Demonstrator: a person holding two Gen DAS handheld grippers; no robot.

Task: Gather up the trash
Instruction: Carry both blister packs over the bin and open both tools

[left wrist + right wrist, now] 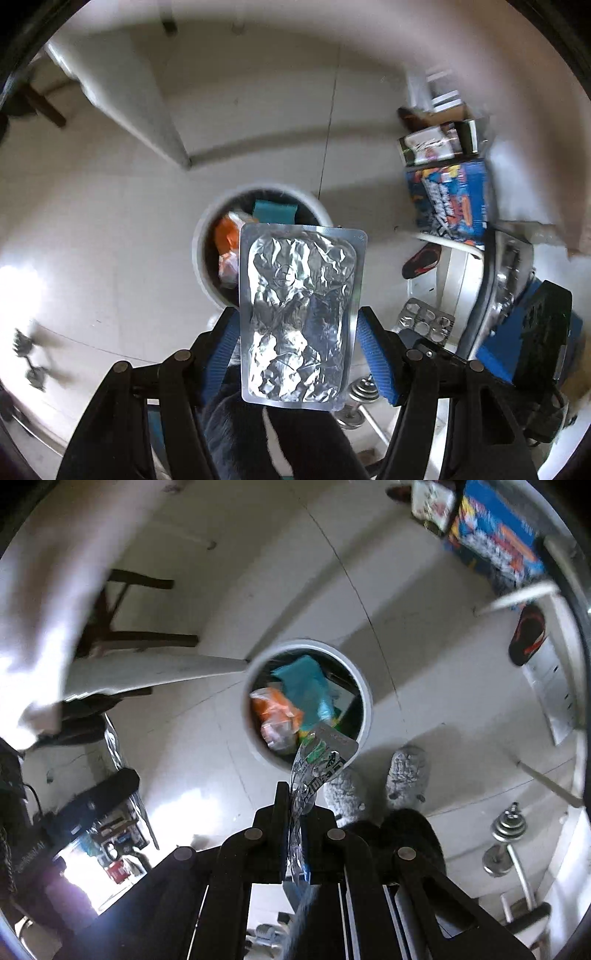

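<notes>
A white round trash bin [201, 254] stands on the floor below, with a teal wrapper [275, 211] and an orange wrapper [229, 230] inside. My left gripper [297, 350] is shut on the sides of a silver foil pack [299, 314], held flat above the bin's near rim. In the right wrist view the bin [364, 690] shows the same teal wrapper [306, 686] and orange wrapper [275, 707]. My right gripper [295, 805] is shut on a clear printed plastic package [319, 760], whose free end hangs over the bin's near rim.
A blue printed box [452, 201] and other boxes sit on a white shelf at right. A blister pack [424, 321] lies near the right gripper's body [535, 332]. Dumbbells [506, 834], grey slippers [406, 775], a dark chair [122, 613] and a sandal [528, 635] are on the floor.
</notes>
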